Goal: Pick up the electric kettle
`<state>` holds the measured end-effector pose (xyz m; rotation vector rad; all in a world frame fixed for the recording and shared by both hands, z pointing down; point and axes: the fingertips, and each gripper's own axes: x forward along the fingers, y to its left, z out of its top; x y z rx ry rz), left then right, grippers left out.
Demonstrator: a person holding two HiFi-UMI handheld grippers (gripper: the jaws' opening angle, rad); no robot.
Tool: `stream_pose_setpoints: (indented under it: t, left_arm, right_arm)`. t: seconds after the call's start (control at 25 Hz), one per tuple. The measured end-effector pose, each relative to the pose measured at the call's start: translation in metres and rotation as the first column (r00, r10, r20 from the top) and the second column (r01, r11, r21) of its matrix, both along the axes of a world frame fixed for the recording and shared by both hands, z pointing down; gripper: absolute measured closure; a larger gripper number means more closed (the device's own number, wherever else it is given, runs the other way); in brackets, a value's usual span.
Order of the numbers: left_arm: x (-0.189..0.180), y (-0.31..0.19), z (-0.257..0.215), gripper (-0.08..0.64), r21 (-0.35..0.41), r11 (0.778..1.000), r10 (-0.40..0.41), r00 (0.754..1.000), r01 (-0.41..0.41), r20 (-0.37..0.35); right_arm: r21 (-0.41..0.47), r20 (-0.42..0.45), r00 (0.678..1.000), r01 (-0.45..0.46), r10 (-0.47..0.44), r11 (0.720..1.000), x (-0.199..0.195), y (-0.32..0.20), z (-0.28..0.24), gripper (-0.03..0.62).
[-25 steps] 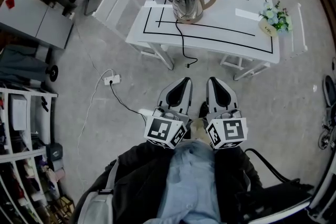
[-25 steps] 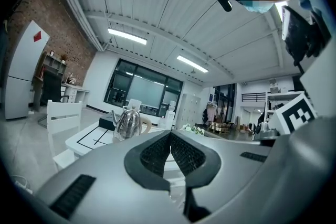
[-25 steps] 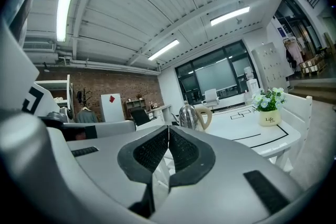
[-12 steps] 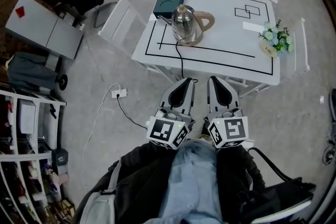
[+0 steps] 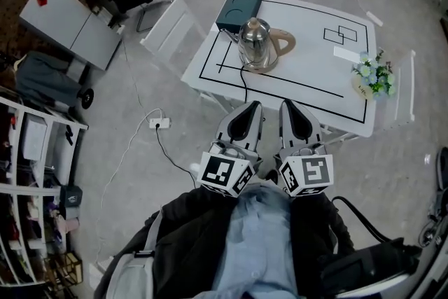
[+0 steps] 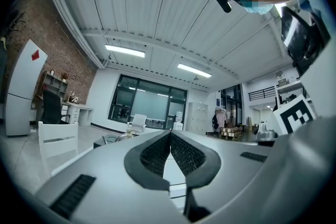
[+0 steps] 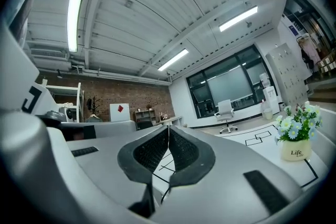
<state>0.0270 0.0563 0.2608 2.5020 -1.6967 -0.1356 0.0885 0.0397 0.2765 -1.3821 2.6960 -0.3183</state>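
The electric kettle [image 5: 259,44] has a shiny steel body and a tan handle, and it stands on its base near the left front of the white table [image 5: 318,80]. Its black cord [image 5: 244,82] hangs over the table's front edge. My left gripper [image 5: 252,106] and right gripper [image 5: 288,106] are held side by side at my chest, level, pointing at the table and well short of the kettle. Both are shut with nothing between the pads, as the left gripper view [image 6: 170,132] and the right gripper view [image 7: 168,128] show. Neither gripper view shows the kettle clearly.
A dark green box [image 5: 239,9] lies at the table's far left corner. A flower pot [image 5: 371,78] [image 7: 295,147] stands at its right end. White chairs flank the table on the left [image 5: 171,35] and right [image 5: 406,91]. A power strip [image 5: 158,123] with cable lies on the floor.
Both grippers have moved forward together toward the table, staying shut and side by side. The table and kettle now sit lower and nearer in the head view.
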Motion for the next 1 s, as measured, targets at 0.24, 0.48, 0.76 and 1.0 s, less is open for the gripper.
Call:
stream_pose_setpoints:
  t: [0.24, 0.48, 0.76, 1.0]
  left_arm:
    - [-0.013, -0.012, 0.004, 0.552, -0.007, 0.999, -0.036, 0.999, 0.036, -0.018]
    - [-0.029, -0.03, 0.018, 0.552, -0.04, 0.998, -0.053, 0.998, 0.051, -0.046]
    - [-0.055, -0.059, 0.039, 0.552, -0.092, 0.994, -0.068, 0.993, 0.059, -0.096]
    - [-0.079, -0.097, 0.05, 0.552, -0.119, 0.992, -0.063, 0.989, 0.047, -0.134]
  right_arm:
    - [-0.006, -0.019, 0.999, 0.038, -0.039, 0.999, -0.013, -0.012, 0.004, 0.574]
    - [-0.042, -0.041, 0.998, 0.045, -0.047, 0.998, -0.027, -0.03, 0.018, 0.574]
    - [-0.099, -0.068, 0.996, 0.048, -0.055, 0.994, -0.051, -0.057, 0.039, 0.574]
    - [-0.117, -0.079, 0.996, 0.024, -0.033, 0.993, -0.071, -0.094, 0.049, 0.575]
